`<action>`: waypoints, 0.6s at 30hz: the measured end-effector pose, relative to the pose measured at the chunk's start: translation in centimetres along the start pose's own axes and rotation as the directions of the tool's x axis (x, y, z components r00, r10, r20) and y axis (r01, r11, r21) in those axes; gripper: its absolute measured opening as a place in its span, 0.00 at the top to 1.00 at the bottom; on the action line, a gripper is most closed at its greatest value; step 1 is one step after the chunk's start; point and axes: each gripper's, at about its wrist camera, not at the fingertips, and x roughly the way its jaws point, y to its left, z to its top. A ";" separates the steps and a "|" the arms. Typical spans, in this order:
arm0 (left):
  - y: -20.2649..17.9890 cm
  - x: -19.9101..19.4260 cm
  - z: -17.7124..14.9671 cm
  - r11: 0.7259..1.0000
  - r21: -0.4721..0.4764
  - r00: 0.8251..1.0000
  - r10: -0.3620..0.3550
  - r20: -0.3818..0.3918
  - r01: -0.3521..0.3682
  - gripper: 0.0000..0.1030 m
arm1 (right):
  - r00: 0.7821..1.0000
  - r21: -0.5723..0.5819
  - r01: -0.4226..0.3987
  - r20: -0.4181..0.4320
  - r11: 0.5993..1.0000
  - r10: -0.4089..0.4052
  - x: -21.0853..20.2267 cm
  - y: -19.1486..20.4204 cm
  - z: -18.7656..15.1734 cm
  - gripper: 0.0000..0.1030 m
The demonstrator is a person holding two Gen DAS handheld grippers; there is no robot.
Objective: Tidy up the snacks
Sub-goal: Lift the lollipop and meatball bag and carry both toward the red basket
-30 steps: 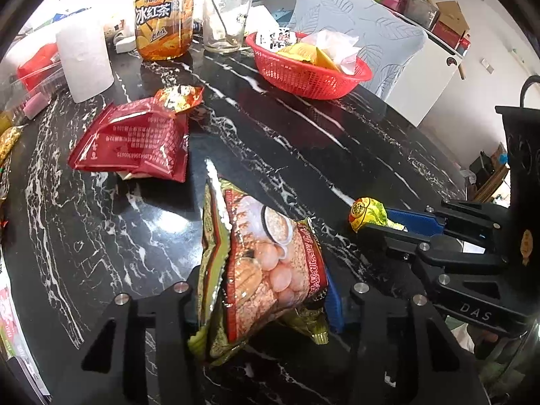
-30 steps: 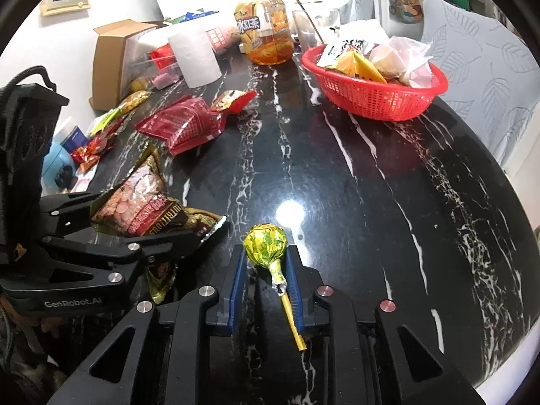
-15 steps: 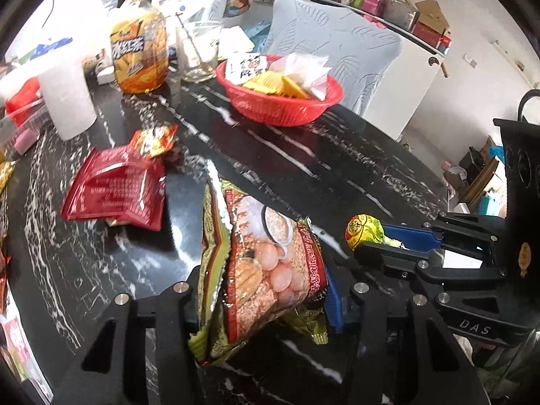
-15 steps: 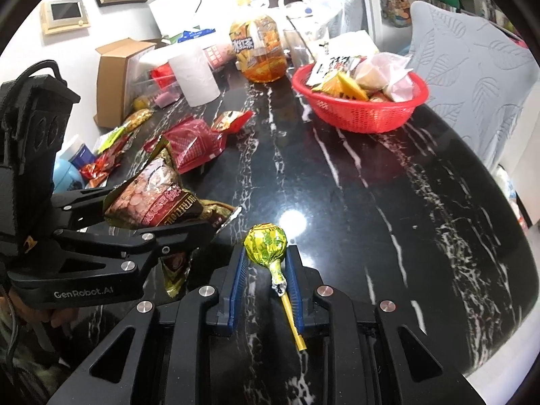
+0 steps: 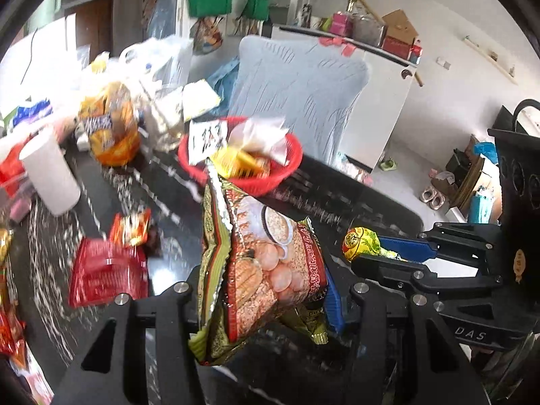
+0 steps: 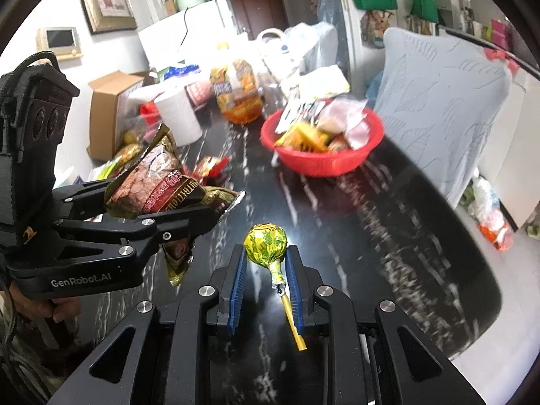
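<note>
My left gripper [image 5: 263,290] is shut on a brown and green snack bag [image 5: 256,263] and holds it above the black marble table [image 5: 175,243]. That bag [image 6: 158,182] and the left gripper [image 6: 216,212] also show at the left of the right wrist view. My right gripper [image 6: 266,256] is shut on a yellow-wrapped lollipop [image 6: 265,243], stick pointing back toward the camera. The lollipop [image 5: 359,243] appears in the left wrist view too, at the right. A red basket [image 6: 324,155] with several snacks stands farther back on the table; it also shows as the red basket [image 5: 280,175] just beyond the held bag.
A red snack packet [image 5: 108,273] and a small orange one [image 5: 131,229] lie on the table at left. A white paper roll [image 6: 177,118], an orange drink bottle [image 6: 239,98] and a cardboard box [image 6: 111,101] stand at the back. A pale blue chair [image 6: 438,101] is behind the basket.
Both grippers have risen from the table with the bag and the lollipop still held. The basket now appears nearer and more central, and the room beyond has come into view.
</note>
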 end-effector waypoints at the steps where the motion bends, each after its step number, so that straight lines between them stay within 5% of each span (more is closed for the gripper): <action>1: -0.1 -0.1 0.4 1.000 0.003 1.000 -0.003 0.008 0.003 0.51 | 1.000 -0.002 0.007 0.009 1.000 -0.007 -0.2 -0.1 0.3 0.77; 18: -0.2 -0.6 7.6 0.998 0.058 0.986 0.000 0.166 -0.010 0.51 | 0.987 -0.054 0.068 0.149 0.996 -0.059 -2.7 -1.7 7.1 0.77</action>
